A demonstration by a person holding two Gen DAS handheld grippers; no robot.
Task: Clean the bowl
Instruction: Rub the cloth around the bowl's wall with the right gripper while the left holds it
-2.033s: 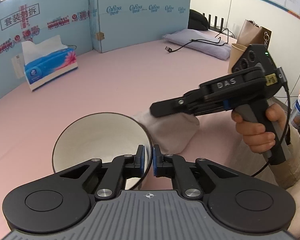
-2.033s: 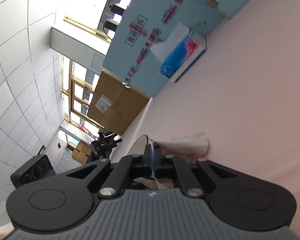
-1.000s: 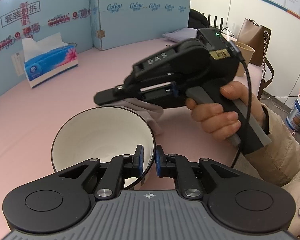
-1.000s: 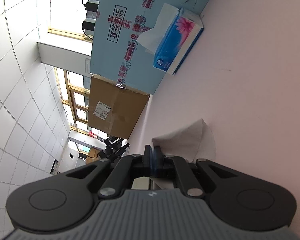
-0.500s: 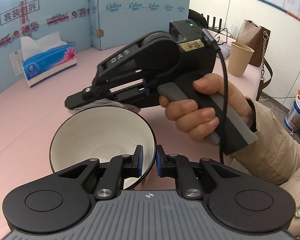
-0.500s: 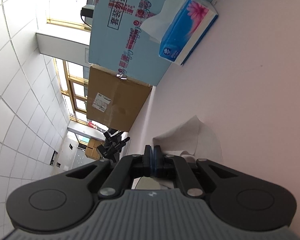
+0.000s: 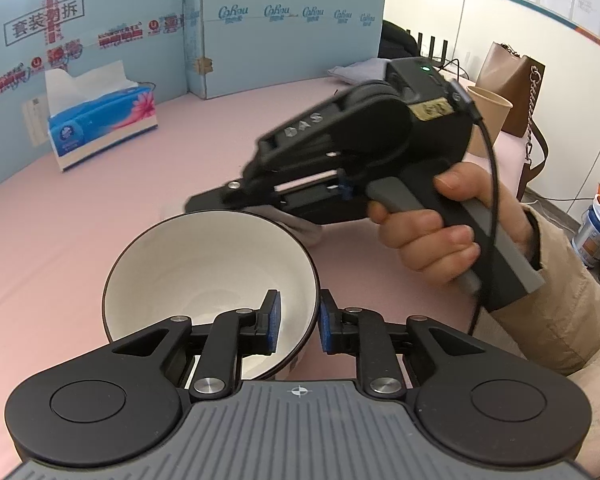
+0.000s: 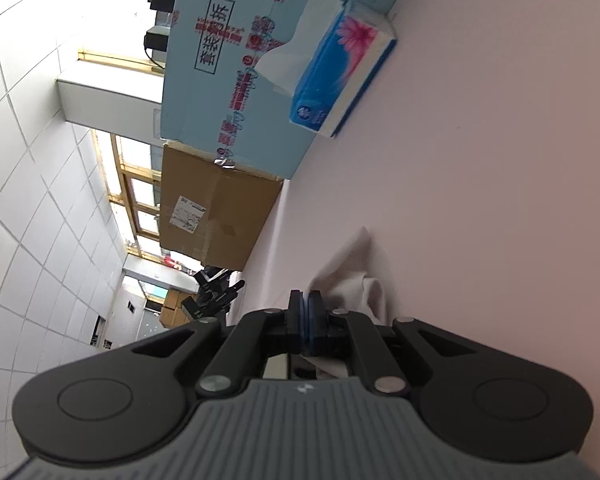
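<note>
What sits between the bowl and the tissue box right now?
Only bare pink table, in the left wrist view, lies between the bowl and the tissue box.

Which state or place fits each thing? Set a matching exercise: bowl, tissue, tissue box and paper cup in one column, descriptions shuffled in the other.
Things:
1. bowl
2. tissue
3. tissue box
4. paper cup

Descriptions:
A. stands by the blue partition
B. rim between the left claw's fingers
C. pinched in the right claw
D. behind the right claw's body, near a brown bag

Pairs: 1-B, 2-C, 3-A, 4-D
</note>
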